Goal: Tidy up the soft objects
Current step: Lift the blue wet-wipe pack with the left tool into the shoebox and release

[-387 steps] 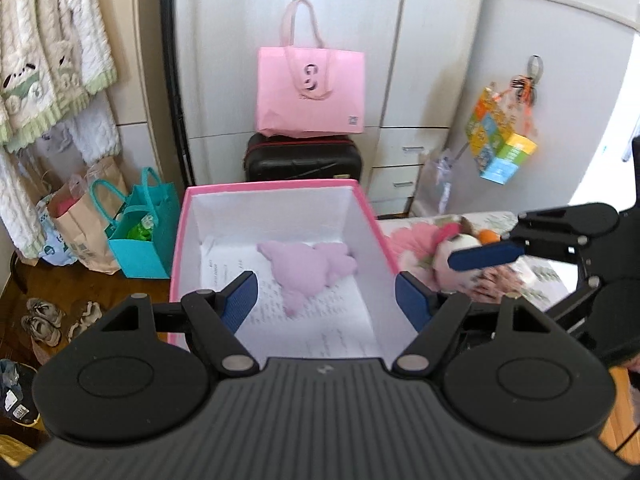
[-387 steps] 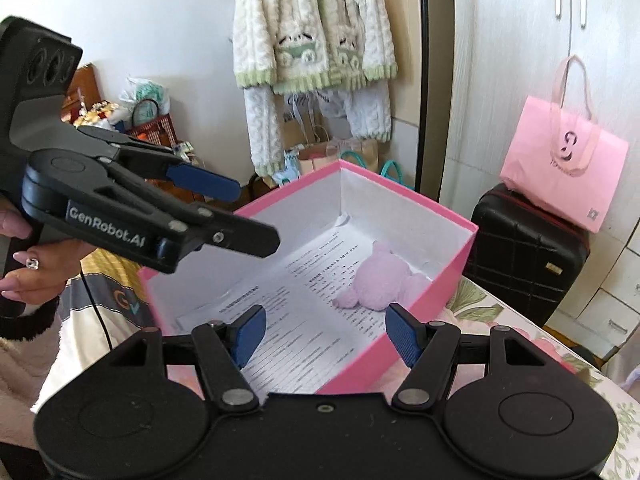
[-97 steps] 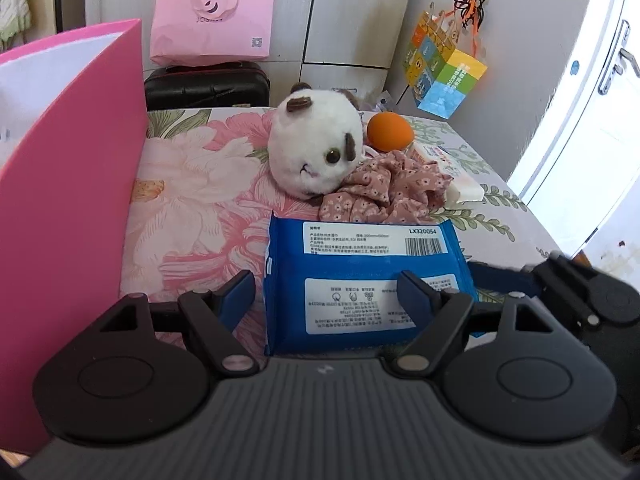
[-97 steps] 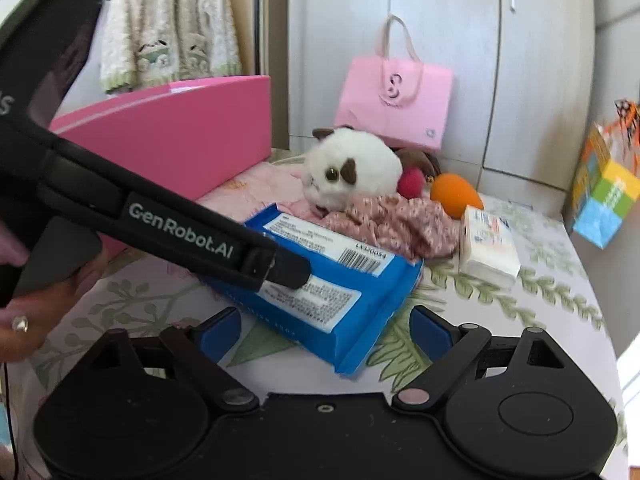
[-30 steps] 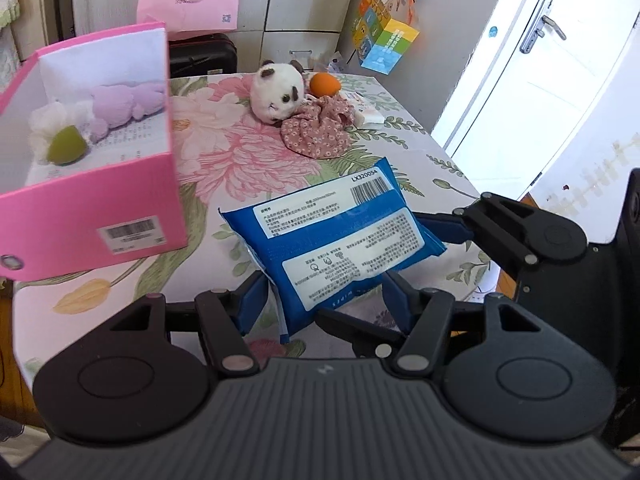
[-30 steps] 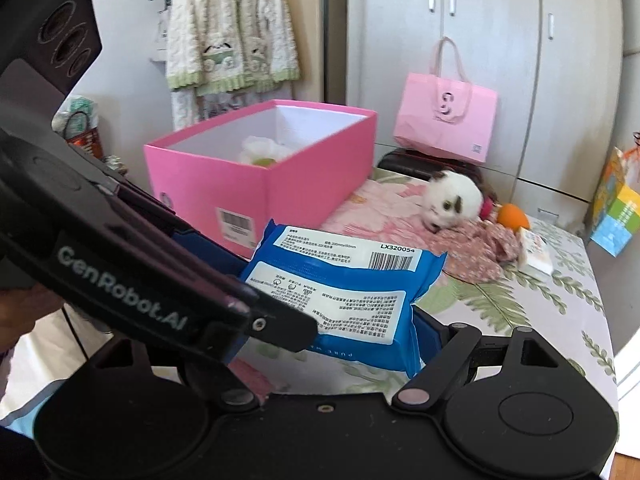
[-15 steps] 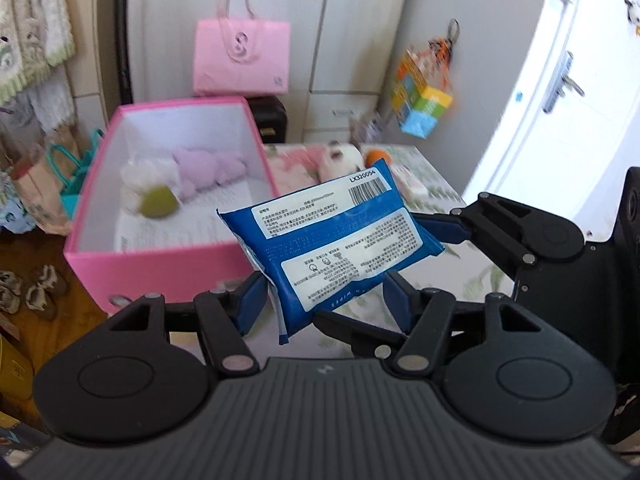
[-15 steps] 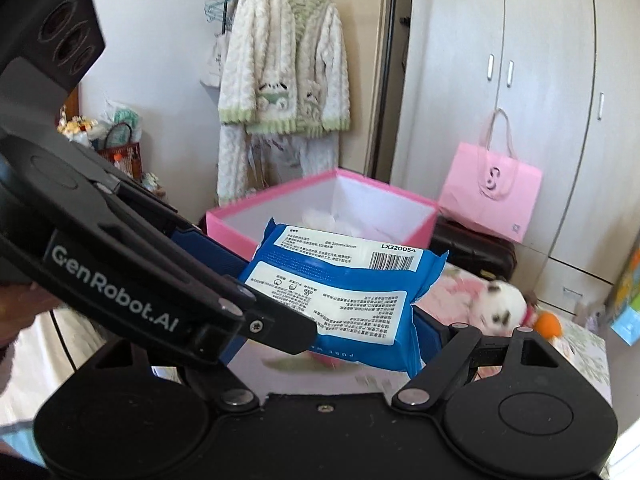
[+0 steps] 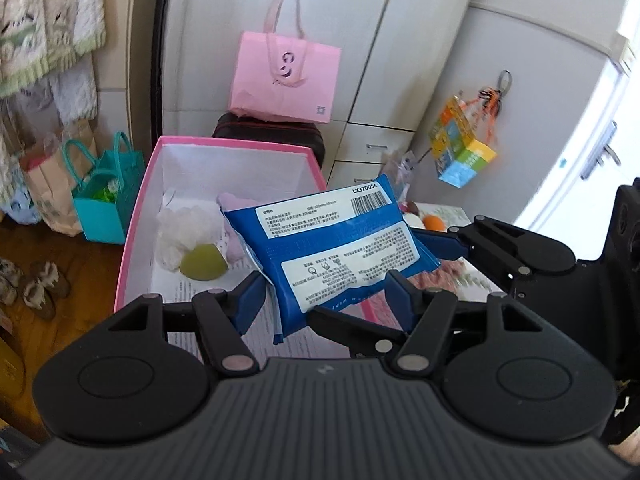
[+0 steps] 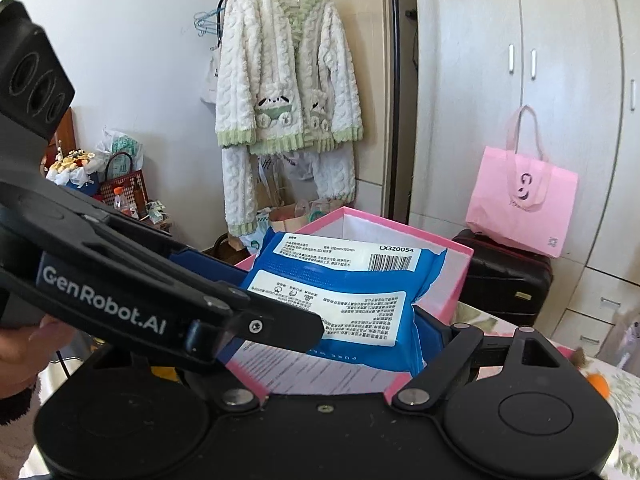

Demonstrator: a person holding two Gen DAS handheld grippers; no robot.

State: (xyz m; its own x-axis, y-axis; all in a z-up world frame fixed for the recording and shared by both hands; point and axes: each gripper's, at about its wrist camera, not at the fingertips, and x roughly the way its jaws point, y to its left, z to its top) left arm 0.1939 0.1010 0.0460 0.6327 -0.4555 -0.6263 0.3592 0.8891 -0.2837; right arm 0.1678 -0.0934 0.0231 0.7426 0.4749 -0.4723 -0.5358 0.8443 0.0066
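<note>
In the middle of the left wrist frame, a blue wipes pack (image 9: 336, 248) hangs in the air above the near end of the pink box (image 9: 138, 216), label side up with its barcode toward the upper right. The left hand-held gripper (image 9: 326, 292) has its two blue pads pressed against the pack's lower sides, jaws about half spread around it. The right hand-held gripper (image 9: 434, 242) enters from the right of that frame and also grips the pack, one blue finger lying along its right edge. In the right wrist frame the same pack (image 10: 344, 300) fills the centre, clamped wide between that gripper's pads, while the left hand-held gripper (image 10: 208, 276) crosses from the left edge with a fingertip on the pack.

Inside the box, left of the pack, lie a white fluffy puff (image 9: 184, 228), a green rounded sponge (image 9: 203, 265) touching it, and a lilac plush (image 9: 236, 204) partly hidden behind the pack. A pink tote bag (image 9: 284, 78) rests on a black suitcase (image 9: 268, 136) behind the box, upper centre.
</note>
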